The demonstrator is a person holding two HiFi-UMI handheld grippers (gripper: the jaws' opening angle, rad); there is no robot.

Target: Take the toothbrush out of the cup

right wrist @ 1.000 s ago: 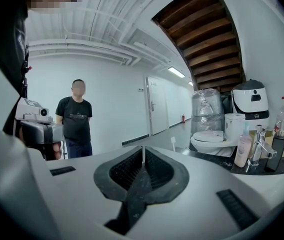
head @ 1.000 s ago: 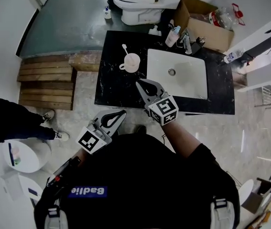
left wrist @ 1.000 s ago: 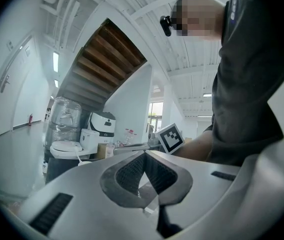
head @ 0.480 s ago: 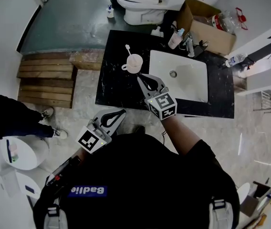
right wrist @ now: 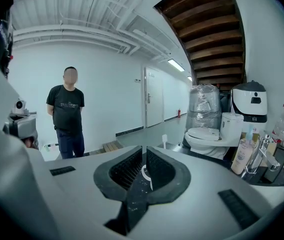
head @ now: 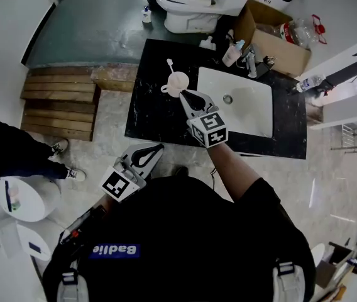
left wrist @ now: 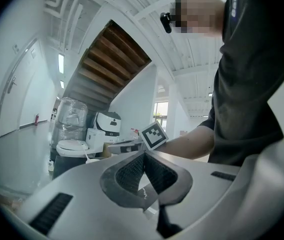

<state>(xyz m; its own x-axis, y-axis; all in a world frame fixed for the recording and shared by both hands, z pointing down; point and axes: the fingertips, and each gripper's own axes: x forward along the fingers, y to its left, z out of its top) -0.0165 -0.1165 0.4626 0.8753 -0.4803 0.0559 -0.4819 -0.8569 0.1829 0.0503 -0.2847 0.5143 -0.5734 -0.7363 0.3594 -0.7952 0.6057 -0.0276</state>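
Note:
A pale pink cup [head: 178, 83] stands on the black counter [head: 147, 115] left of the sink, with a white toothbrush [head: 171, 65] upright in it. My right gripper [head: 183, 94] is shut, and its tips sit just short of the cup's near side without touching it. In the right gripper view the cup rim [right wrist: 145, 173] shows through the slit behind the shut right gripper [right wrist: 144, 151], and the toothbrush head [right wrist: 164, 138] rises above. My left gripper [head: 161, 147] is shut and empty, low off the counter's front edge. The left gripper [left wrist: 144, 155] view shows the toothbrush [left wrist: 86, 155] far off.
A white sink basin [head: 235, 102] lies right of the cup, with a faucet [head: 252, 58] and a soap bottle [head: 232, 50] behind it. Beyond are a toilet [head: 194, 5] and a cardboard box [head: 273, 36]. Wooden steps [head: 56, 102] and a standing person [right wrist: 67, 114] are to the left.
My right gripper has moved forward across the counter, up close to the cup. The left gripper has stayed where it was.

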